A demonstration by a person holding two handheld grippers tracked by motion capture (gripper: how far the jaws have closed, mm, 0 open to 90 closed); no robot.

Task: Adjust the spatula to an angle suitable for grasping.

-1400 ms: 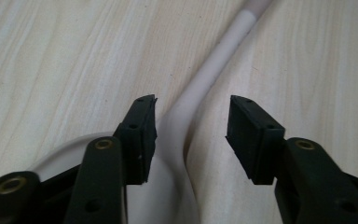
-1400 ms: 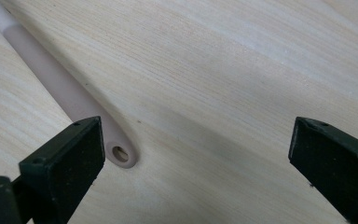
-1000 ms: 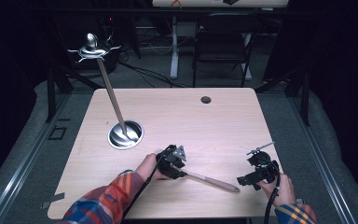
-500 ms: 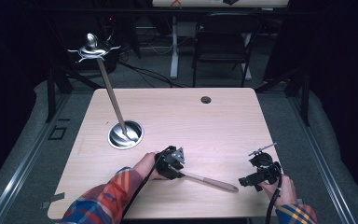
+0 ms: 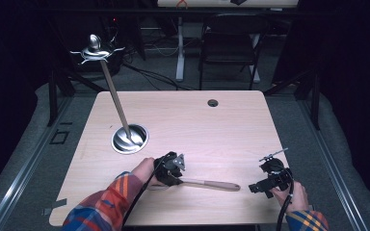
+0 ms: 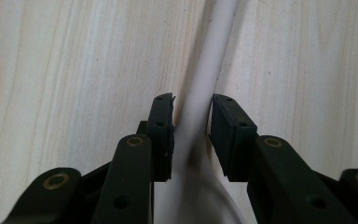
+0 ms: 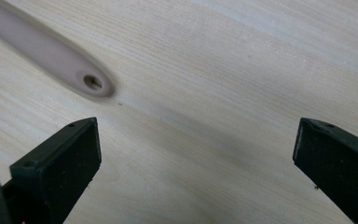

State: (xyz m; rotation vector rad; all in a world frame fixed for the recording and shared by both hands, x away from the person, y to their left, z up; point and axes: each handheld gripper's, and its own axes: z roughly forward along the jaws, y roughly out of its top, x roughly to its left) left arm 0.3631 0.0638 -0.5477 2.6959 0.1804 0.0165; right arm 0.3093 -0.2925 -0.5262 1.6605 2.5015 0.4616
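Note:
A pale utensil [image 5: 212,184] with a long handle lies along the front of the wooden table [image 5: 197,130]. My left gripper [image 5: 177,179] is shut on the utensil's neck [image 6: 219,37], where the handle widens into the head; the jaws press it from both sides [image 6: 192,105]. Whether the utensil rests on the table or hangs just above it I cannot tell. My right gripper [image 5: 254,187] stands open at the front right, pointing at the handle's end. In the right gripper view the handle's tip with its hanging hole [image 7: 92,83] lies just beyond the left jaw, and nothing is between the fingers [image 7: 196,135].
A round metal base [image 5: 130,139] at the left of the table carries a slanted wooden pole topped by a metal hook crown [image 5: 96,48]. A cable hole [image 5: 213,102] sits near the far edge. A dark chair [image 5: 231,43] stands behind the table.
The left gripper and the utensil have shifted slightly to the left and away from the front edge. The right gripper has barely moved.

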